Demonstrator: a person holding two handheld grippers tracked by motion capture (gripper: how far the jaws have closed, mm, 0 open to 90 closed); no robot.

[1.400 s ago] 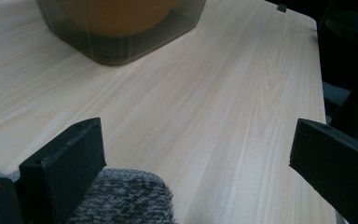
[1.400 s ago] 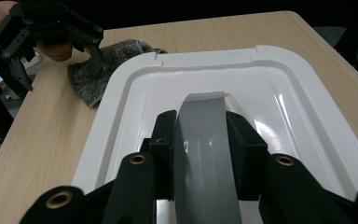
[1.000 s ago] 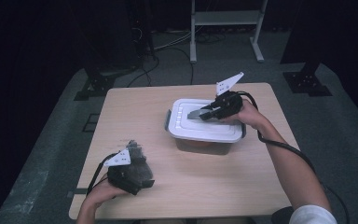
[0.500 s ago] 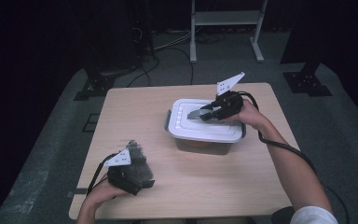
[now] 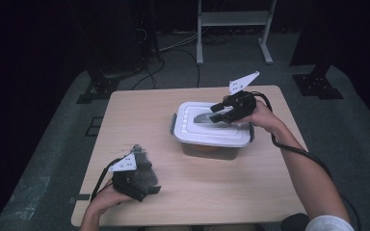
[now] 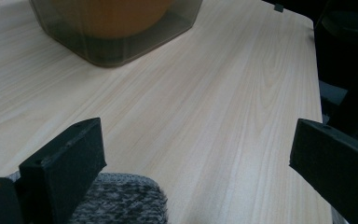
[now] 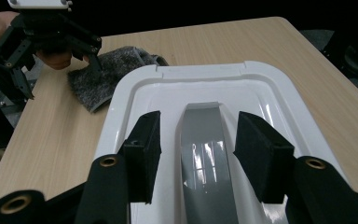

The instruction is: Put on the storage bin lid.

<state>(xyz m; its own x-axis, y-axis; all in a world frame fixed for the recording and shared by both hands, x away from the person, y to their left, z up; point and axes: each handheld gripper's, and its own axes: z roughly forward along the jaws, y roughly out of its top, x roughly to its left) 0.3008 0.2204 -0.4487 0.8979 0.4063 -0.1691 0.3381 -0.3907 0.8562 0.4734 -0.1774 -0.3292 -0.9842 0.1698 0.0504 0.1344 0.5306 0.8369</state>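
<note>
A clear tub [image 5: 207,149] with a white lid [image 5: 192,130] stands on the table's right half, and something orange shows through its wall [image 6: 116,18]. My right gripper [image 5: 218,114] hovers over the lid's grey handle [image 7: 205,154]. Its jaws have just been opening and now straddle the handle with a gap on each side, the pads [image 7: 144,144] off it. My left gripper [image 5: 147,187] rests open at the front left, over a grey knitted cloth [image 5: 142,163] that also lies under one jaw [image 6: 116,200].
The wooden table [image 5: 139,115] has bare room at the back left and front right. Its right edge [image 6: 314,70] runs close by the left gripper's far jaw. A white metal stand [image 5: 233,29] and dark stands with cables sit on the floor beyond.
The right gripper's jaws look a little wider apart over the lid handle. Both hands stay where they were, and the tub and cloth have not moved.
</note>
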